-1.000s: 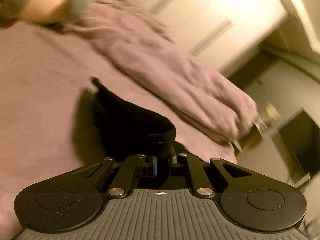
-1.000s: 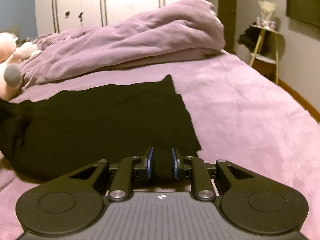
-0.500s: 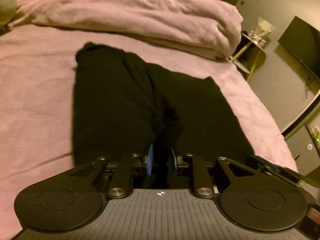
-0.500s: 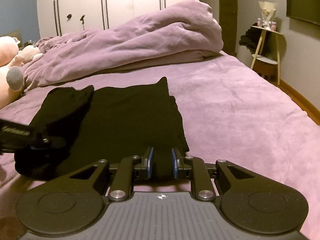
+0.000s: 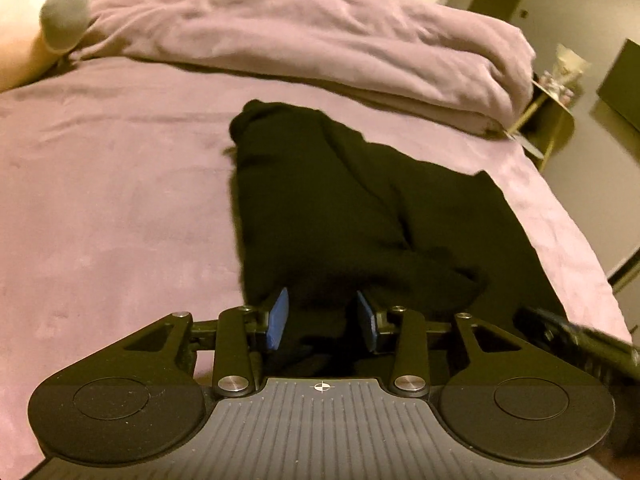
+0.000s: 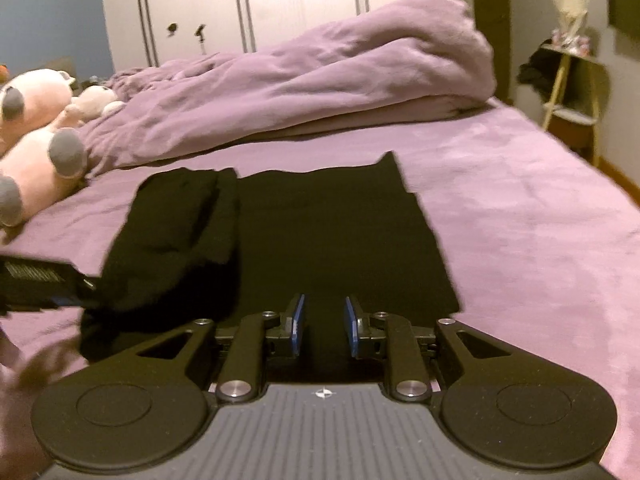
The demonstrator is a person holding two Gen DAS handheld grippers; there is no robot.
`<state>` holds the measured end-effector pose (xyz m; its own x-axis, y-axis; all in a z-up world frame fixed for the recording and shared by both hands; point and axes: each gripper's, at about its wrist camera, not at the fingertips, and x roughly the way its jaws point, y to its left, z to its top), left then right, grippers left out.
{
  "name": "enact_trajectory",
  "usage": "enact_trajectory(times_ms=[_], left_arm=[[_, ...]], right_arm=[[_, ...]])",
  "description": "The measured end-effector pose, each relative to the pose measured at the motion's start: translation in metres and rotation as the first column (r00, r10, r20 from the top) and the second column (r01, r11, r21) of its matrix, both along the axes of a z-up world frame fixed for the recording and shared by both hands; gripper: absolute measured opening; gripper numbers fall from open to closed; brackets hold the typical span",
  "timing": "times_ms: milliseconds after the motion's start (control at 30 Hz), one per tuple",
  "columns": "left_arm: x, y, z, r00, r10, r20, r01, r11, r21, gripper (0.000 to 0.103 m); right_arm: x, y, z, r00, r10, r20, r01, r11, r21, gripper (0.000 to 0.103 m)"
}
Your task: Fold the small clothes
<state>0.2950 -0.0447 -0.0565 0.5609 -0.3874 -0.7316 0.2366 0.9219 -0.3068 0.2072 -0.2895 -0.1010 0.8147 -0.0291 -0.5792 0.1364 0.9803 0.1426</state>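
Note:
A black garment (image 5: 360, 208) lies on the purple bed, its left part folded over onto the rest in a rumpled band (image 6: 176, 240). My left gripper (image 5: 322, 318) is open, its blue pads (image 5: 278, 316) spread on either side of the folded edge, which lies between them. It also shows at the left edge of the right wrist view (image 6: 44, 284). My right gripper (image 6: 323, 324) sits low at the garment's near edge. Its jaws stand a little apart with black cloth between them; I cannot tell whether they grip it. It shows in the left wrist view (image 5: 576, 340).
A rumpled purple duvet (image 6: 304, 84) lies across the far side of the bed (image 6: 520, 216). Pink plush toys (image 6: 36, 136) sit at the far left. A small side table (image 6: 572, 80) stands beyond the bed's right edge, with white wardrobes (image 6: 248, 4) behind.
My left gripper carried the garment's left part over onto the rest, then opened and let it go. The right gripper's jaws look slightly wider apart than before.

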Motion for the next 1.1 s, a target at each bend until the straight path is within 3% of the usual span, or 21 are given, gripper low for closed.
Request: enact_trajectory(times_ms=[100, 200, 333, 433, 500, 667, 800, 900, 933, 1033, 1100], left_arm=[[-0.006, 0.018, 0.008, 1.0, 0.015, -0.018, -0.016, 0.998, -0.067, 0.044], [-0.02, 0.039, 0.011, 0.995, 0.098, -0.016, -0.099, 0.993, -0.057, 0.049], [-0.032, 0.058, 0.008, 0.984, 0.174, -0.019, -0.175, 0.984, -0.034, 0.052], [-0.031, 0.062, 0.003, 0.982, 0.185, -0.044, -0.186, 0.982, -0.023, 0.052], [-0.03, 0.063, 0.001, 0.981, 0.192, -0.042, -0.192, 0.981, -0.006, 0.053], [-0.025, 0.064, -0.007, 0.974, 0.217, -0.06, -0.218, 0.976, -0.008, 0.054], [-0.021, 0.057, -0.011, 0.974, 0.216, -0.06, -0.216, 0.976, 0.019, 0.054], [-0.018, 0.052, -0.013, 0.974, 0.219, -0.058, -0.217, 0.975, 0.048, 0.054], [-0.018, 0.05, -0.014, 0.974, 0.22, -0.056, -0.217, 0.975, 0.056, 0.054], [-0.018, 0.047, -0.014, 0.976, 0.214, -0.05, -0.209, 0.975, 0.08, 0.055], [-0.018, 0.045, -0.014, 0.976, 0.212, -0.049, -0.207, 0.974, 0.091, 0.055]], right_arm=[[0.017, -0.01, 0.002, 0.999, 0.041, -0.019, -0.038, 0.99, 0.135, 0.027], [0.036, -0.019, 0.004, 0.998, 0.063, -0.027, -0.055, 0.971, 0.234, 0.035], [0.067, -0.023, 0.005, 0.989, 0.145, -0.011, -0.13, 0.92, 0.369, 0.07], [0.095, -0.02, -0.005, 0.979, 0.199, -0.047, -0.156, 0.875, 0.458, 0.07], [0.111, -0.014, -0.012, 0.973, 0.217, -0.075, -0.159, 0.872, 0.462, 0.067], [0.129, 0.0, -0.018, 0.959, 0.273, -0.074, -0.203, 0.846, 0.493, 0.044], [0.135, 0.007, -0.02, 0.948, 0.314, -0.058, -0.239, 0.818, 0.522, 0.044], [0.138, 0.017, -0.018, 0.94, 0.336, -0.055, -0.267, 0.829, 0.491, 0.044], [0.139, 0.02, -0.018, 0.939, 0.341, -0.051, -0.277, 0.833, 0.479, 0.04], [0.138, 0.024, -0.018, 0.94, 0.338, -0.051, -0.282, 0.851, 0.443, 0.016], [0.135, 0.025, -0.018, 0.941, 0.334, -0.052, -0.283, 0.862, 0.42, 0.012]])
